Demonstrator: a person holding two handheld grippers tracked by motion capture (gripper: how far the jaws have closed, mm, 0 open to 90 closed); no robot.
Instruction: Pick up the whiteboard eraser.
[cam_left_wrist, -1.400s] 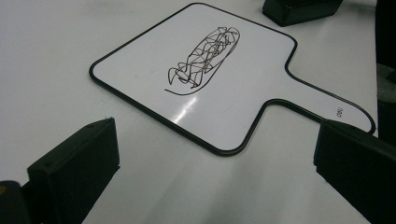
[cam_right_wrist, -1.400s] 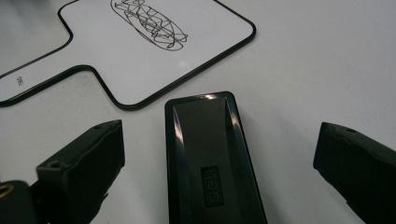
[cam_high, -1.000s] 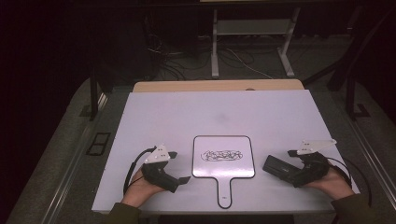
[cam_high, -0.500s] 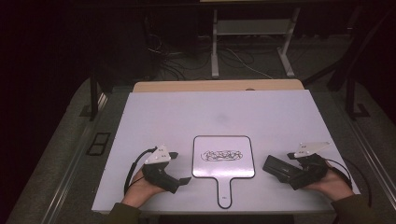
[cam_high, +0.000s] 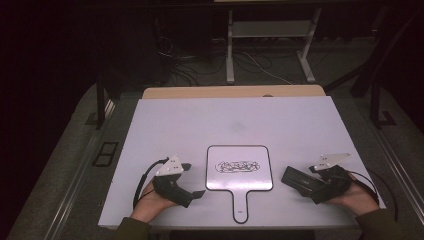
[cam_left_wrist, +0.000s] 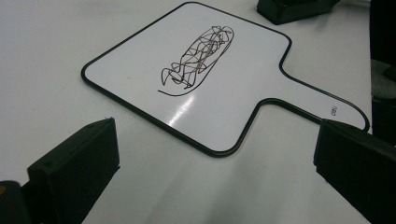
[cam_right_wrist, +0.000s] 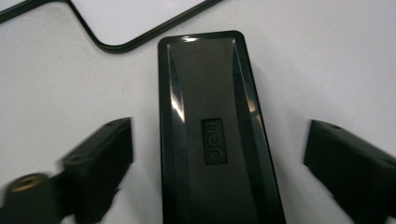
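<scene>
Resting palm-up at the near edge of the white surface (cam_high: 170, 120), the left hand (cam_high: 150, 200) holds the left tool (cam_high: 192, 180) just left of the paddle-shaped whiteboard (cam_high: 240, 170), pointed toward it. Its jaws stand wide apart with nothing between them; in the left gripper view the whiteboard (cam_left_wrist: 196, 70) lies ahead of them, apart. A tangled black scribble (cam_high: 237, 166) sits near the whiteboard's middle, and small print on its handle is too small to read. Just right of the whiteboard lies a black eraser (cam_high: 297, 179), and the right hand (cam_high: 357, 197) holds the right tool (cam_high: 300, 180) low around it. In the right gripper view the eraser (cam_right_wrist: 210, 130), embossed "deli", lies between the jaws, which have just been closing but stand clear of its sides.
</scene>
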